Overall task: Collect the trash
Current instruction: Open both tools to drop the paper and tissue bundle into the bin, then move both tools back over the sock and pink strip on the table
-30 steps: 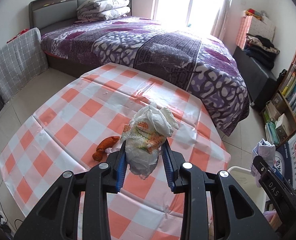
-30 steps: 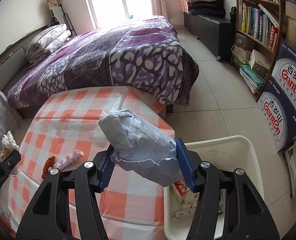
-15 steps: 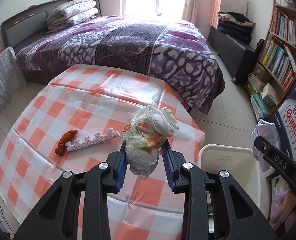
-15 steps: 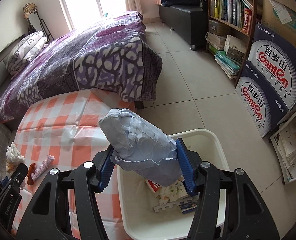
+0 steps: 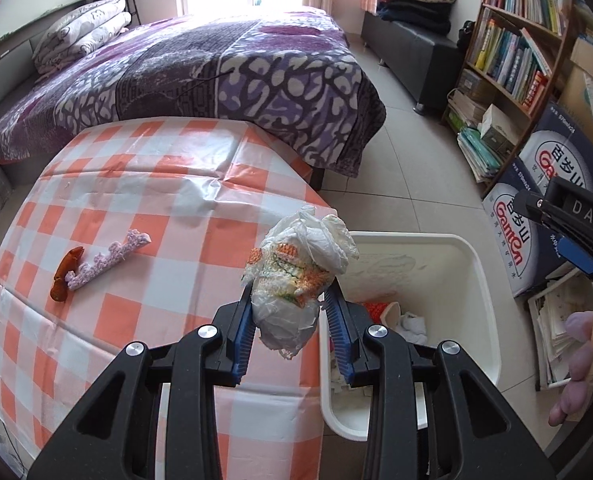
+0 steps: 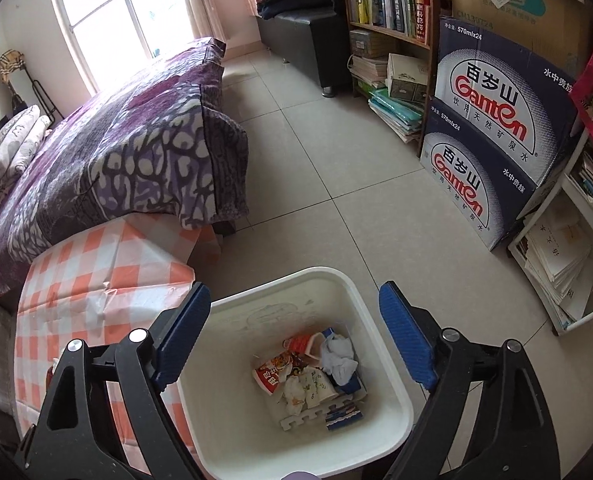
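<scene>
My left gripper (image 5: 292,320) is shut on a crumpled white plastic bag (image 5: 296,276) with orange and green print, held above the table's right edge beside the white bin (image 5: 476,264). My right gripper (image 6: 294,336) is open and empty, right above the white bin (image 6: 384,432). The pale blue wad (image 6: 338,356) lies in the bin among wrappers and paper. An orange scrap (image 5: 65,270) and a lilac crocheted strip (image 5: 104,258) lie on the checked tablecloth (image 5: 144,200). The right gripper also shows at the right edge of the left wrist view (image 5: 572,236).
A bed with a purple cover (image 5: 216,68) stands behind the table. A bookshelf (image 5: 512,52) and stacked Ganten water cartons (image 6: 492,120) line the right wall. A dark bench (image 5: 412,48) stands by the window. Tiled floor (image 6: 336,184) lies between bed and cartons.
My right gripper opened over the bin and the pale blue wad dropped in. My left gripper carried the plastic bag to the right, up to the bin's edge.
</scene>
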Action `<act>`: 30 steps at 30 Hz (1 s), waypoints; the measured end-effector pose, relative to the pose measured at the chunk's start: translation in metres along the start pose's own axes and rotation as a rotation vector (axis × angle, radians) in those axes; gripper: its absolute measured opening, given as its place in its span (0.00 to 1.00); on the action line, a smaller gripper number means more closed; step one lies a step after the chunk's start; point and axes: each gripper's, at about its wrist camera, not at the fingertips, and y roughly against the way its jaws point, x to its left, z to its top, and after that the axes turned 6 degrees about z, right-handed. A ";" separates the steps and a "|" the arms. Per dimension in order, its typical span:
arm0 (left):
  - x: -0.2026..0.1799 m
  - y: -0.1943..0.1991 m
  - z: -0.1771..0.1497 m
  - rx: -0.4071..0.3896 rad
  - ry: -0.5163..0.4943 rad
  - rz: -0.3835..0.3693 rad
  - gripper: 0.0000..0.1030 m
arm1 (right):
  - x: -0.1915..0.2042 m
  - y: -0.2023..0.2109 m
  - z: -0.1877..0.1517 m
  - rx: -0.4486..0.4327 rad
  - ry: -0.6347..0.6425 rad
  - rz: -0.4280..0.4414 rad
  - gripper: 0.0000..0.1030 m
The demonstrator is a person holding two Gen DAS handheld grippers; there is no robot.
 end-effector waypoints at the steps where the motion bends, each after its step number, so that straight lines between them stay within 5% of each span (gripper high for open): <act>1: -0.006 -0.001 -0.002 0.005 -0.009 -0.007 0.34 | -0.004 0.001 0.001 -0.002 -0.007 -0.004 0.80; 10: -0.052 -0.006 -0.015 0.059 -0.112 -0.122 0.35 | -0.033 0.006 0.008 -0.013 -0.056 -0.032 0.84; 17: -0.070 -0.005 -0.026 0.069 -0.184 -0.175 0.66 | -0.049 0.007 0.011 -0.021 -0.092 -0.050 0.91; 24: -0.060 -0.012 -0.031 0.078 -0.226 -0.090 0.73 | -0.047 -0.007 0.010 0.051 -0.111 -0.037 0.93; 30: -0.023 -0.030 -0.030 0.104 -0.218 0.055 0.75 | -0.021 -0.018 0.003 0.109 -0.065 0.015 0.93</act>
